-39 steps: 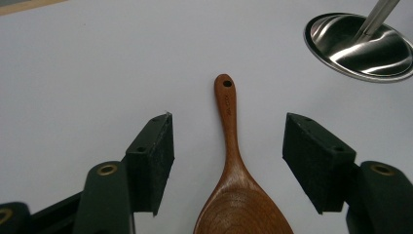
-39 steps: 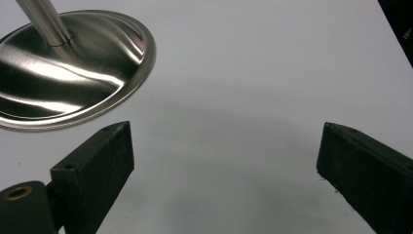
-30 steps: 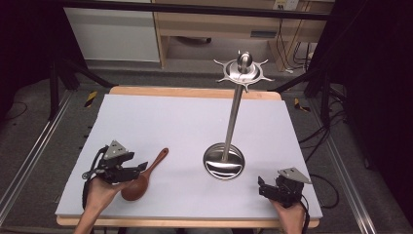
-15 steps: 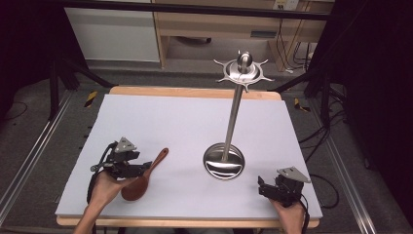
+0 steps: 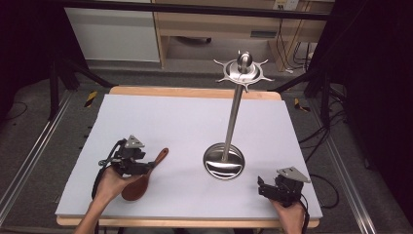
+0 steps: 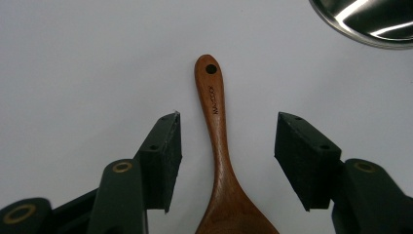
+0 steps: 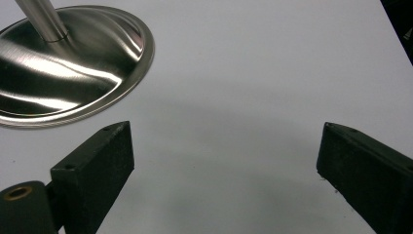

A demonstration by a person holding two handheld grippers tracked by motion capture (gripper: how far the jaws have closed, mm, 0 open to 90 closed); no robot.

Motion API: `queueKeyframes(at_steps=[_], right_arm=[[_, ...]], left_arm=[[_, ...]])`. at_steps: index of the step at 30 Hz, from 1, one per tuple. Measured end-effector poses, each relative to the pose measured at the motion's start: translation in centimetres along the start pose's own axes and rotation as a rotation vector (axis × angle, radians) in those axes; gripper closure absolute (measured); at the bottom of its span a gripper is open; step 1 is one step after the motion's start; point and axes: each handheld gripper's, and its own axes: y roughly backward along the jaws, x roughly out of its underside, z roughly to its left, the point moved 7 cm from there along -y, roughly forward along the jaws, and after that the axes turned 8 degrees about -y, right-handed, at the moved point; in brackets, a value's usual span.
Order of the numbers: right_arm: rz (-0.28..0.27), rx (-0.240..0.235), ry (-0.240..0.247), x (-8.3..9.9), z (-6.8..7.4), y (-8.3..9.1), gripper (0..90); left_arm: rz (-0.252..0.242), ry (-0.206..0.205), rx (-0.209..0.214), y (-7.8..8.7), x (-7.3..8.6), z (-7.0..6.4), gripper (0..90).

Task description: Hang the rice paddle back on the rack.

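We hold our black two-jaw left gripper (image 5: 146, 168) low at the near left, jaws spread wide apart, our left hand (image 5: 111, 183) wrapped behind it. Our black two-jaw right gripper (image 5: 262, 187) rests near right, jaws equally wide.

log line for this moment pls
left gripper: open, fingers astride wooden spoon handle | right gripper: open, idle near stand base

The left gripper (image 5: 146, 168) moved forward and to the right over the last second — it came from beside the wooden spoon (image 5: 144, 176) to above it, its open jaws straddling the handle without touching.
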Motion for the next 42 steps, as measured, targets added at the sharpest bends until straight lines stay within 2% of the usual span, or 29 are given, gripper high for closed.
queueKeyframes(at_steps=[10,11,18,22,25,33,42], right_arm=[[0.005,0.004,0.006,0.0,0.0,-0.1,7.1],[0.004,0.004,0.006,0.0,0.0,-0.1,7.1],[0.005,0.001,0.005,0.0,-0.1,-0.1,7.1],[0.005,0.002,0.005,0.0,0.0,-0.1,7.1],[0.005,0.002,0.007,0.0,-0.1,-0.1,7.2],[0.008,0.000,0.003,0.0,-0.1,-0.2,7.2],[0.010,-0.003,0.001,0.1,-0.1,-0.2,7.2]], left_arm=[[0.063,-0.013,0.007,-0.9,-0.3,0.0,45.2],[0.085,-0.017,0.010,-1.1,-0.1,0.0,45.9],[0.133,0.001,0.036,-1.9,0.2,0.1,51.1],[0.159,-0.002,0.052,-2.3,0.4,0.0,54.9],[0.198,-0.010,0.051,-2.8,0.7,0.1,56.4],[0.236,-0.003,0.048,-3.6,1.0,0.3,61.9],[0.276,-0.007,0.066,-4.3,1.2,0.3,68.2]])
